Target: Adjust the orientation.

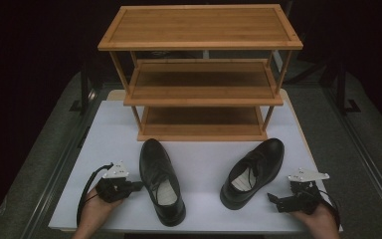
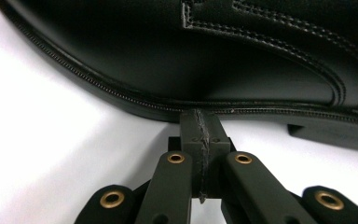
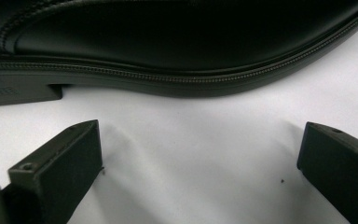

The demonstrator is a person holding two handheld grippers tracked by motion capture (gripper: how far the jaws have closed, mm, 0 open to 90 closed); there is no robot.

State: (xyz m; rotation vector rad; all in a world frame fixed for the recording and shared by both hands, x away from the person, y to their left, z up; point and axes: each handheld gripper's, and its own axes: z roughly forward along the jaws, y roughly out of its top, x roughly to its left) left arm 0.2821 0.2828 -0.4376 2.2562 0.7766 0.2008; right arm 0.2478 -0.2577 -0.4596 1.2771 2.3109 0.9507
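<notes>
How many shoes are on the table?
2. The left shoe lies in front of the rack, beside the left gripper; the right shoe lies beside the right gripper. The shelves look bare.

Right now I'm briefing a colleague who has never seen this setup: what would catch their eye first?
Probably the three-tier wooden rack at the back of the white table, its shelves bare. Next, the two black dress shoes in front of it: the left shoe and the right shoe, toes toward the rack. The left gripper, shut, noses against the left shoe's sole; the right gripper waits open beside the right shoe.
</notes>
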